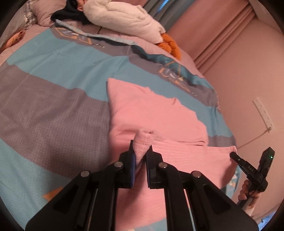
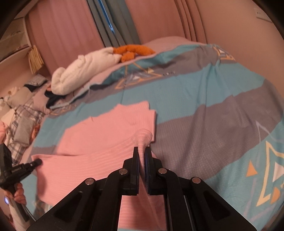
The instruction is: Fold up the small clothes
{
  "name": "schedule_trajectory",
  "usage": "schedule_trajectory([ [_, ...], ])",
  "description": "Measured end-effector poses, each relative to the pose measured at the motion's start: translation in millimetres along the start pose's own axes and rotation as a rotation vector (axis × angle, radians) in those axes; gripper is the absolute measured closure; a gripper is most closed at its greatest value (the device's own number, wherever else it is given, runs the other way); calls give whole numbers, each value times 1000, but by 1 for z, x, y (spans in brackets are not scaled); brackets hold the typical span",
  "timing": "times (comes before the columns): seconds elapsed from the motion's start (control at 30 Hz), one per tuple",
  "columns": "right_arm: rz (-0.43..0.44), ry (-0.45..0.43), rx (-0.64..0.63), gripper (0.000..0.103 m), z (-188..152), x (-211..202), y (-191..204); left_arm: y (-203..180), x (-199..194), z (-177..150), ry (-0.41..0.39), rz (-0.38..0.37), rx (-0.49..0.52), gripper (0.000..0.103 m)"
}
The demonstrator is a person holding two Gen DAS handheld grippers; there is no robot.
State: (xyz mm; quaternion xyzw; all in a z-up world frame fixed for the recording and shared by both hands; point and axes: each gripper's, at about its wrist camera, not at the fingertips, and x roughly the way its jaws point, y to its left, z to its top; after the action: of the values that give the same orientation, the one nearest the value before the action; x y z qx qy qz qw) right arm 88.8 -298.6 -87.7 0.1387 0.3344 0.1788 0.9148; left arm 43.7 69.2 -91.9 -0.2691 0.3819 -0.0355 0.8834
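Observation:
A pink knitted garment [image 1: 152,115] lies spread on the bed, partly folded; it also shows in the right wrist view [image 2: 106,131]. My left gripper [image 1: 141,147] is shut on a bunched corner of the garment's near edge, lifted a little off the bed. My right gripper [image 2: 142,151] is shut on the opposite near corner, also pinched up. Each gripper shows in the other's view: the right one [image 1: 234,154] at the garment's right corner, the left one [image 2: 38,162] at its left corner. The near strip of the garment hangs between them.
The bed cover [image 1: 53,106] is striped teal and grey. A white fluffy blanket [image 1: 124,17], an orange cloth [image 1: 170,44] and dark clothes [image 1: 69,14] lie at the far end. Pillows [image 2: 23,117] are at the left. The wall holds a power strip [image 1: 264,113].

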Motion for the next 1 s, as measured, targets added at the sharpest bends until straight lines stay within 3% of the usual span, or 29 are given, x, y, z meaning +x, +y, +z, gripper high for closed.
schedule_trajectory([
  [0.47, 44, -10, -2, 96, 16, -21, 3, -28, -38, 2, -96, 28, -17, 98],
  [1.0, 127, -123, -45, 96, 45, -48, 21, -55, -81, 19, -200, 30, -16, 98],
])
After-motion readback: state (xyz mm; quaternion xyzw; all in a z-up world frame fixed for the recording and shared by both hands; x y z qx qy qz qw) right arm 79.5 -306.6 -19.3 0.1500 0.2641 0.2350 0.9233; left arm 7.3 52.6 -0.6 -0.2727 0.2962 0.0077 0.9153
